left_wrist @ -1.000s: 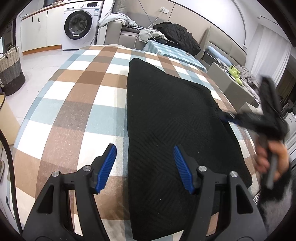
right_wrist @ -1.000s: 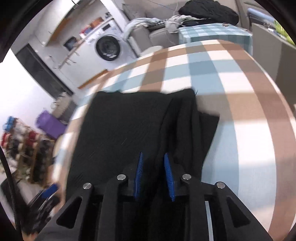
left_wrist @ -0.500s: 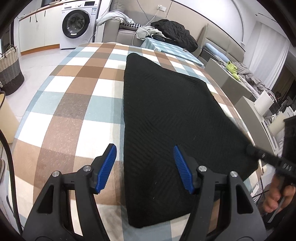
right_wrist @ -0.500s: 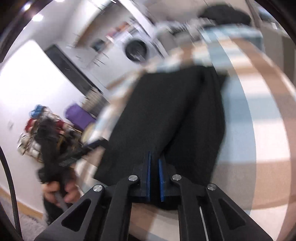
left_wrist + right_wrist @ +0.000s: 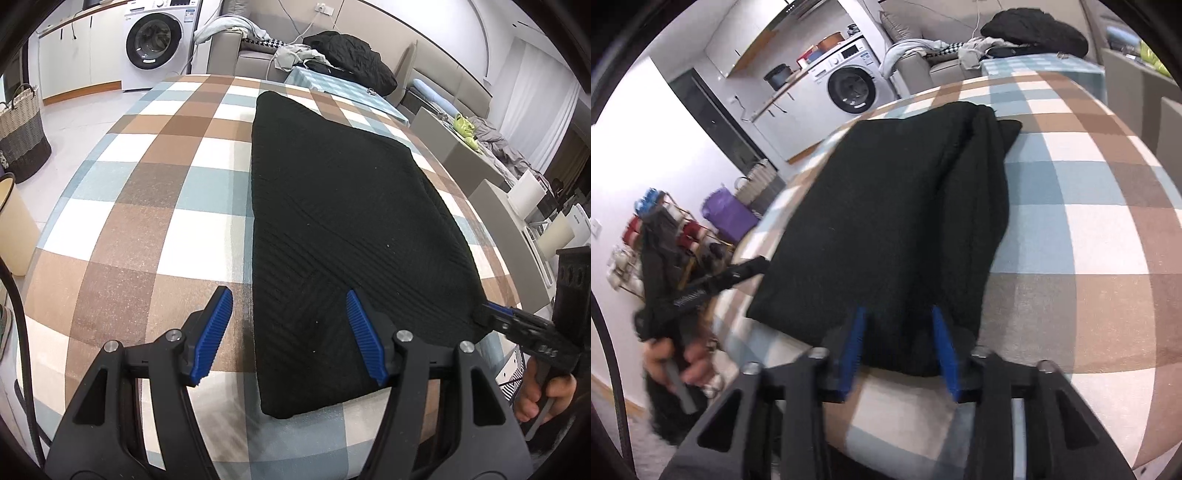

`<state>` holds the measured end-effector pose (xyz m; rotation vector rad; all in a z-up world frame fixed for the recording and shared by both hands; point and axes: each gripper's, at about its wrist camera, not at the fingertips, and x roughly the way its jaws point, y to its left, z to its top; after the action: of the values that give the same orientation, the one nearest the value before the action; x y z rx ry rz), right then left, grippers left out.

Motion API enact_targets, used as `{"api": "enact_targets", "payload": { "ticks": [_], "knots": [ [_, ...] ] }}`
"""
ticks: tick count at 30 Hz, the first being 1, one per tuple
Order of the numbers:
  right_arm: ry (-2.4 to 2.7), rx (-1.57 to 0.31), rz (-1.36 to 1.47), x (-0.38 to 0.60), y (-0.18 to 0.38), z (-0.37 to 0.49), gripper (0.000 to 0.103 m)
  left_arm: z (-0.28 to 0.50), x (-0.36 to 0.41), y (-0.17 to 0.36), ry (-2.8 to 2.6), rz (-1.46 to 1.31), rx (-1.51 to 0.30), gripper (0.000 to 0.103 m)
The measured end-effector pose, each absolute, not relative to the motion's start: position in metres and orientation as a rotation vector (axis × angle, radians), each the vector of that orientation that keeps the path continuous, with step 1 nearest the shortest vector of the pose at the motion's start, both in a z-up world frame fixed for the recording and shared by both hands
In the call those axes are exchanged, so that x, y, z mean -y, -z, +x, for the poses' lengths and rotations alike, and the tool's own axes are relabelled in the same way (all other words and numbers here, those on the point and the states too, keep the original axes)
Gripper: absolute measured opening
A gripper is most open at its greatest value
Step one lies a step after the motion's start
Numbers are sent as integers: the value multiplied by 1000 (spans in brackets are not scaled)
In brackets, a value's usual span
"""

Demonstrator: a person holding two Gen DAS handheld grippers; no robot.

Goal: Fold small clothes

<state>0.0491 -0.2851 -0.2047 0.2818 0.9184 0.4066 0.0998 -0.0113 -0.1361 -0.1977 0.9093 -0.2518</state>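
The left gripper (image 5: 290, 334) has its blue pads wide apart, with nothing pinched, hanging over the near left edge of the black knit garment (image 5: 343, 221). The right gripper (image 5: 899, 349) is opening, and the garment's near edge sits between its pads without being squeezed. The garment lies folded flat on the checked tablecloth (image 5: 147, 192). A washing machine (image 5: 155, 40) stands far behind.

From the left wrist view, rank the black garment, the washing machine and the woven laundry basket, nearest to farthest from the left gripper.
From the left gripper:
1. Black garment: directly ahead, its near left edge between the fingers.
2. Woven laundry basket: on the floor, far left of the table.
3. Washing machine: against the back wall, beyond the table's far end.
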Motion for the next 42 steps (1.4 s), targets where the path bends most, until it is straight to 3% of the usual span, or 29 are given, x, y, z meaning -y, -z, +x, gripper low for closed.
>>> {"api": "enact_targets", "payload": {
  "ticks": [2, 5, 8, 11, 14, 19, 20, 21, 22, 26, 32, 33, 36, 41, 42],
  "knots": [
    [-415, -911, 289, 285, 203, 49, 10, 99, 13, 135, 254, -194, -910, 61],
    [-462, -835, 289, 285, 183, 41, 9, 97, 13, 133, 255, -188, -904, 61],
    [-400, -927, 280, 288, 197, 49, 9, 97, 14, 134, 250, -191, -914, 61],
    [-406, -960, 317, 289, 201, 59, 15, 96, 14, 134, 246, -190, -918, 61],
    [-414, -935, 332, 291, 191, 73, 31, 98, 13, 133, 252, -196, -913, 61],
    [-383, -975, 392, 291, 205, 137, 31, 99, 16, 128, 246, -185, -899, 61],
    [-381, -969, 390, 290, 205, 145, 27, 97, 16, 126, 246, -184, -893, 61],
    [-361, -954, 358, 287, 202, 151, 10, 97, 15, 124, 243, -182, -888, 61],
    [-365, -943, 342, 288, 195, 153, 5, 97, 15, 123, 242, -181, -884, 61],
    [-345, -846, 247, 288, 166, 142, 1, 99, 16, 122, 242, -180, -887, 61],
    [-305, -915, 387, 321, 193, 148, 1, 105, 19, 132, 243, -164, -918, 61],
    [-329, -903, 397, 322, 190, 144, 4, 105, 19, 132, 241, -166, -919, 61],
    [-387, -868, 435, 319, 181, 130, 25, 107, 17, 134, 237, -172, -920, 61],
    [-431, -951, 405, 288, 197, 144, 26, 110, 19, 134, 251, -173, -919, 61],
    [-436, -966, 402, 284, 203, 148, 20, 111, 20, 134, 250, -171, -920, 61]
  ]
}}
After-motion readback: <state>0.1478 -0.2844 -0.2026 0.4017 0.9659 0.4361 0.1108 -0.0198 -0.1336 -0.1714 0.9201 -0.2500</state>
